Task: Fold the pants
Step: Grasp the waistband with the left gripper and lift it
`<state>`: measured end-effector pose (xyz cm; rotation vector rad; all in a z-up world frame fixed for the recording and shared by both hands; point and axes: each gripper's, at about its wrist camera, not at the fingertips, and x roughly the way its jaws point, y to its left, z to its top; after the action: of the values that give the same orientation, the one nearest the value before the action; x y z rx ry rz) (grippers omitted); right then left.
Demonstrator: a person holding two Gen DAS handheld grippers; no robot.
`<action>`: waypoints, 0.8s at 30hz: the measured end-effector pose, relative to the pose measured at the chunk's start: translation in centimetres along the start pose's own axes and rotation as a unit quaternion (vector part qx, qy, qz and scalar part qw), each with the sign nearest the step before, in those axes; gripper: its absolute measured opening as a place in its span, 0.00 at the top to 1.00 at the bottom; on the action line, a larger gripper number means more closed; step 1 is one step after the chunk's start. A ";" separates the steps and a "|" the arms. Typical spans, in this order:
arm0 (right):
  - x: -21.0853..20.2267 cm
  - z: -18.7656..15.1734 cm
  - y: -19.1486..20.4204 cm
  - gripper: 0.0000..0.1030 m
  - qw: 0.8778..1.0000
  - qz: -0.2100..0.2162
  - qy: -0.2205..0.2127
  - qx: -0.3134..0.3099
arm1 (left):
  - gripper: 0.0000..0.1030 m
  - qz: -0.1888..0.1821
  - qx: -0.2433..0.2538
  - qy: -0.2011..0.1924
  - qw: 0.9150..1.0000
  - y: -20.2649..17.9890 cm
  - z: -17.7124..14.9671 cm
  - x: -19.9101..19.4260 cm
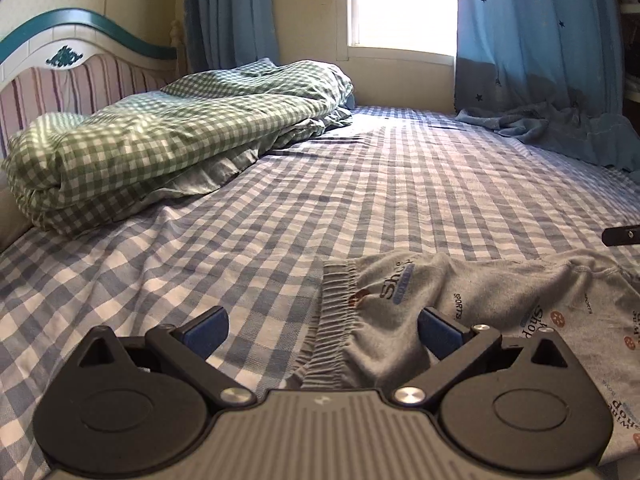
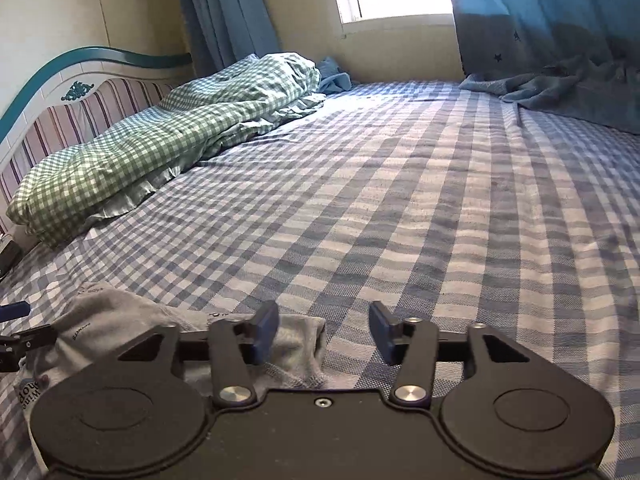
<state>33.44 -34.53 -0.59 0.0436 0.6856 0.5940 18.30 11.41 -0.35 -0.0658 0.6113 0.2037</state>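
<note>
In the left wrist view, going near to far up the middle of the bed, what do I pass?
Left gripper, open → grey pants lying on the bed → bare checked sheet → window in the far wall.

Left tool (image 1: 322,330) is showing black linkage arms, blue finger pads (image 1: 206,330), silver pivot screws and a grey ribbed body between two round black housings. Right tool (image 2: 324,330) is looking alike, its centre plate black.
</note>
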 end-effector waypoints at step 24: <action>-6.2 -10.1 12.2 0.01 0.993 -0.019 -0.037 -0.110 | 0.71 -0.141 -0.338 0.086 0.927 6.9 -4.1 0.9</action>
<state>17.39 -29.19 -2.14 -0.1517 0.5448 0.6246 15.23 17.84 -4.23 -0.8426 0.6756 0.1216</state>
